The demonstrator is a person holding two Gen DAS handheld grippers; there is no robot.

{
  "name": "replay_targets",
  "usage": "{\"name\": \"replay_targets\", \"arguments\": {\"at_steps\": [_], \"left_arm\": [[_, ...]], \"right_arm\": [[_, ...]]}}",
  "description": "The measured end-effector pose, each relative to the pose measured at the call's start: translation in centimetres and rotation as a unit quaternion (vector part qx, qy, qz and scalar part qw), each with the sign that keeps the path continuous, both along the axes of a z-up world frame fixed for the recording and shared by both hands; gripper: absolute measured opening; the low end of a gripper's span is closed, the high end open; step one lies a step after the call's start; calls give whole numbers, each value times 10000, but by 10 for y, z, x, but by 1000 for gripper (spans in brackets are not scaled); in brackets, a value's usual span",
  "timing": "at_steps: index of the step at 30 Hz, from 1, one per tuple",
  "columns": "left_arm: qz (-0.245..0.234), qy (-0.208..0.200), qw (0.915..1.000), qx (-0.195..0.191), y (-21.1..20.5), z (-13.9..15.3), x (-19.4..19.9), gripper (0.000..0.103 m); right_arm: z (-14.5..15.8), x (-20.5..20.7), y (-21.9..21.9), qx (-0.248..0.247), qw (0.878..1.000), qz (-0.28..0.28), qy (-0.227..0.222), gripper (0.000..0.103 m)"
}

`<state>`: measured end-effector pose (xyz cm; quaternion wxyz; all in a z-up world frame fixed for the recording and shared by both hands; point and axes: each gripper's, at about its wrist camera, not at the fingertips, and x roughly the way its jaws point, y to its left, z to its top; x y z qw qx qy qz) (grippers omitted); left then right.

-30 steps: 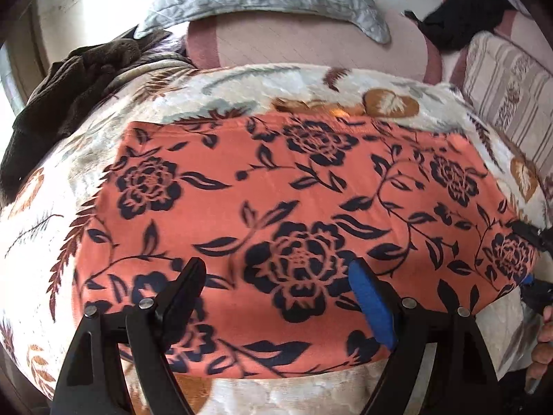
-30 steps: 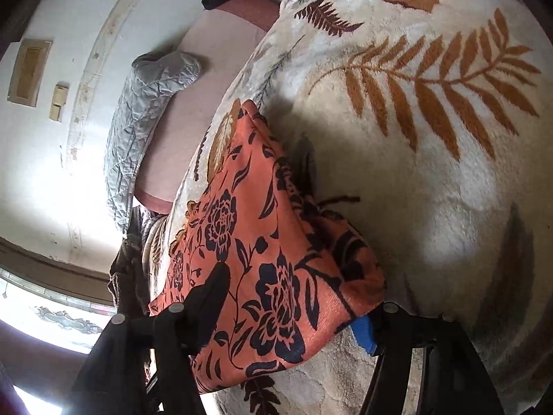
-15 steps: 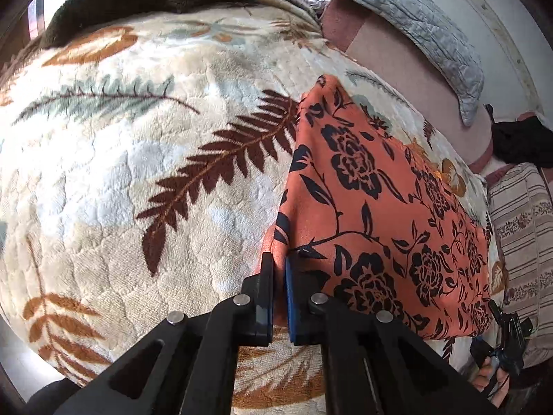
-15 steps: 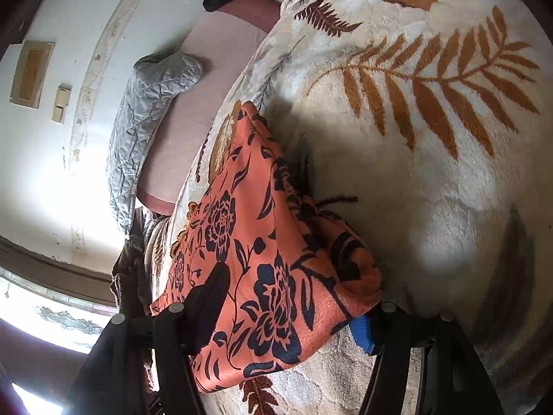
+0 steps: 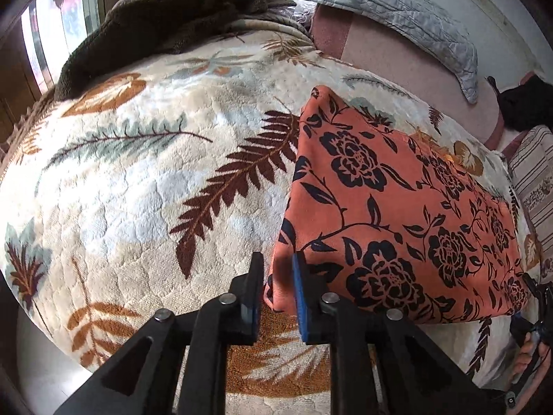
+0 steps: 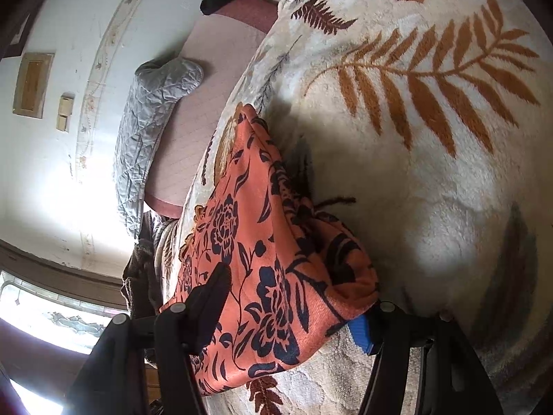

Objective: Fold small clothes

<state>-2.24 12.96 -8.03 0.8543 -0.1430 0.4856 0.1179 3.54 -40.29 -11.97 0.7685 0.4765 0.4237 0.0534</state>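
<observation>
An orange garment with a dark floral print (image 5: pixel 397 214) lies folded flat on a cream leaf-patterned blanket (image 5: pixel 138 190). My left gripper (image 5: pixel 276 294) stands at the garment's near left corner, its jaws a narrow gap apart with the corner's edge between them. In the right wrist view the same garment (image 6: pixel 269 263) lies between the wide-open fingers of my right gripper (image 6: pixel 293 311), at its right end. The right gripper also shows at the far right of the left wrist view (image 5: pixel 535 297).
A dark brown fleece (image 5: pixel 166 17) is heaped at the blanket's far left. A grey quilted pillow (image 5: pixel 397 7) and a black cloth (image 5: pixel 528 103) lie on the pink mattress (image 5: pixel 397 55) behind. A striped cushion (image 5: pixel 535 180) sits at right.
My left gripper swung from the garment's middle to its left corner and closed tight, then its jaws parted slightly. The right gripper stayed open at the right end.
</observation>
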Motion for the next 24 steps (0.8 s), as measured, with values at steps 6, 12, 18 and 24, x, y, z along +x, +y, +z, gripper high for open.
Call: {"name": "replay_targets", "arguments": {"at_steps": [6,12,18,24], "left_arm": [[-208,-312,9973,627,-36,20,18,62],[-507,-284,9965,598,-76,16,45,62],[-798,-253,9942,677,-111,7,63,62],[-879,-273,9931,732,-125,-4,77,62]], "right_arm": [[1,-3,0,29,10000,-44,-11,65],[2,-3,3,-50,10000,-41,-37,65],[5,-1,8,-189,9998,-1,-51,65],[8,1,9,-292,9995,35,-104,66]]}}
